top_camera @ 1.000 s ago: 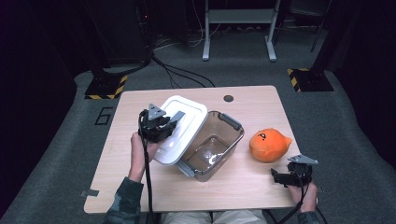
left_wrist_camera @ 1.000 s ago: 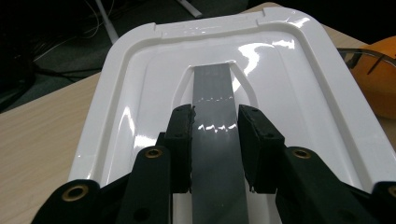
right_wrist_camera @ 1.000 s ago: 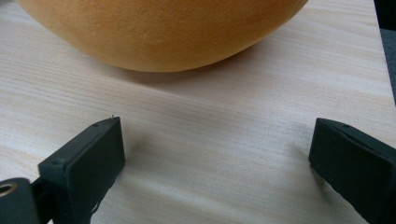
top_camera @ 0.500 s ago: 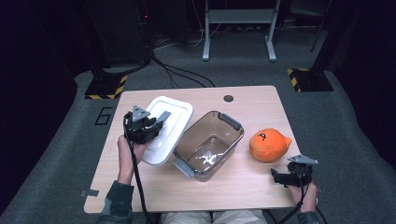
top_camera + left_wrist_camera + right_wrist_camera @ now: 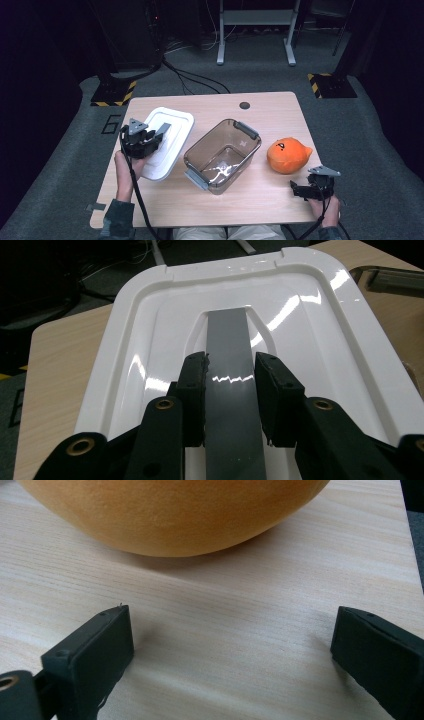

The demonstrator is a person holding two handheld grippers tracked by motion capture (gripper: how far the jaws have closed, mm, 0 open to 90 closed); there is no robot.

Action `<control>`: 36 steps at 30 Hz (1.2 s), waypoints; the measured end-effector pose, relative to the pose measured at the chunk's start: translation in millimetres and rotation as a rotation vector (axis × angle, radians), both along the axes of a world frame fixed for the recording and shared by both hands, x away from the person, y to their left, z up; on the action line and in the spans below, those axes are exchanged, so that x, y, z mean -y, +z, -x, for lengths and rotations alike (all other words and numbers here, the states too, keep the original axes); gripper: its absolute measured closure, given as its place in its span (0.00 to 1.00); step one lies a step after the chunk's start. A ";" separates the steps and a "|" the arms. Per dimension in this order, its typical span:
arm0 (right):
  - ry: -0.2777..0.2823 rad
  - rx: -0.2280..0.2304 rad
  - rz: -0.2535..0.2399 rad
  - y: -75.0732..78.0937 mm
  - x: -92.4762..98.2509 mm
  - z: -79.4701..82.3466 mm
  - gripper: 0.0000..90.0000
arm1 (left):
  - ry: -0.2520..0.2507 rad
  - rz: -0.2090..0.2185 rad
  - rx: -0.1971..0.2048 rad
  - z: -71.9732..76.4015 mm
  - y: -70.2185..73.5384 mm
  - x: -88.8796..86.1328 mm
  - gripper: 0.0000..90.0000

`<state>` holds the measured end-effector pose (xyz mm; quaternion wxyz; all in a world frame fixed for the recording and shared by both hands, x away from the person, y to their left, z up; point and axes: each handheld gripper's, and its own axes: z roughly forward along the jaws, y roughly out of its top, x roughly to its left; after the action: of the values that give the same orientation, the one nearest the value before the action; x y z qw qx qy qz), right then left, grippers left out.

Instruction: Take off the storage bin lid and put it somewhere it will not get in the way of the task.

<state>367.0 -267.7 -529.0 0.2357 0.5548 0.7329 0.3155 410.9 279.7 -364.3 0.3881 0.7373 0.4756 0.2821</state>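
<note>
A white lid (image 5: 170,145) with a grey handle strip (image 5: 229,340) lies tilted over the left part of the table. My left gripper (image 5: 157,134) is shut on that strip, one black pad (image 5: 194,390) on each side of it, as the left gripper view (image 5: 230,371) shows. The clear brownish container (image 5: 222,155) stands uncovered in the middle, its rim (image 5: 390,279) just right of the lid. An orange plush toy (image 5: 286,155) sits to its right. My right gripper (image 5: 299,190) rests open near the front right corner, its jaws wide apart in front of the plush toy (image 5: 175,515), nothing between them (image 5: 235,630).
The wooden table (image 5: 280,117) has a small dark grommet hole (image 5: 244,105) near its far edge. Dark floor, cables and stand legs (image 5: 255,20) lie beyond the table. Bare wood (image 5: 240,600) lies between the right jaws and the toy.
My left gripper has carried the white lid leftward off the container, which now stands uncovered. The right gripper has stayed where it was.
</note>
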 end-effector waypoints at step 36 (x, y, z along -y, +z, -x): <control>-0.001 0.001 0.001 0.0 -0.1 0.2 0.03 | 0.087 0.017 -0.059 -3.0 -51.8 -33.5 0.74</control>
<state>366.8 -267.7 -529.0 0.2362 0.5550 0.7327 0.3154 413.9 313.2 -416.1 0.3676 0.7204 0.5209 0.2730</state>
